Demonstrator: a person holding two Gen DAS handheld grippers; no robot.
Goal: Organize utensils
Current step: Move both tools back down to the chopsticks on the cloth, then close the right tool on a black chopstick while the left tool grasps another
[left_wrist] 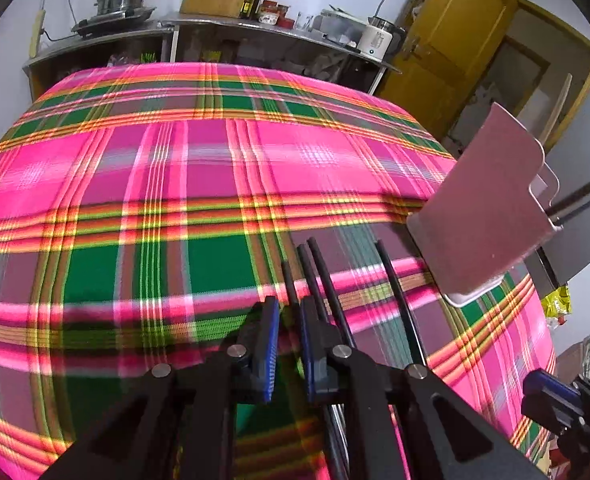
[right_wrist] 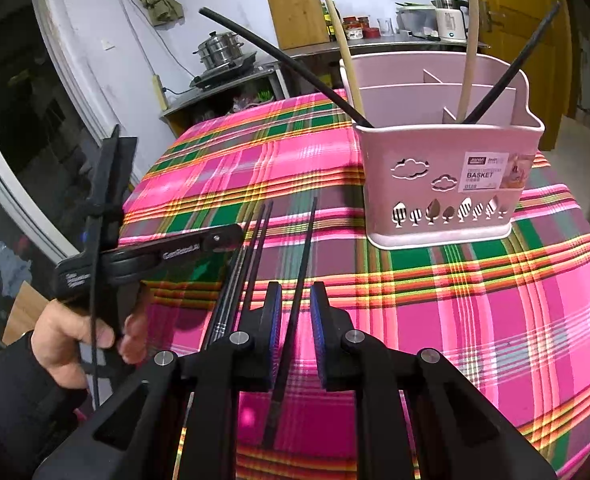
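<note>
a: starting on the left. the left gripper (left_wrist: 289, 344) has its blue pads nearly together with 1 black chopstick (left_wrist: 295, 292) running up between them, so i'd call it pinched, though the exact contact is hard to make out. 2 more black chopsticks (left_wrist: 319, 280) lie just beside it on the plaid tablecloth (left_wrist: 135, 200).

b: what could go wrong there?

a: those neighbours sit so near that a lift could drag 1 along, or the thin stick could swivel in the pads.

b: and further right?

a: the right gripper (right_wrist: 296, 336) stands with its fingers apart, and a single black chopstick (right_wrist: 299, 280) lies on the cloth in the gap, touching neither pad as far as i can tell. if it closes off-centre, the stick may roll away or tip up at 1 end.

b: where does it all go?

a: the pink basket (right_wrist: 447, 168) stands beyond, well apart from the fingers, already holding 2 black and 2 pale sticks. a long stick swung carelessly could knock those leaning ones.
</note>
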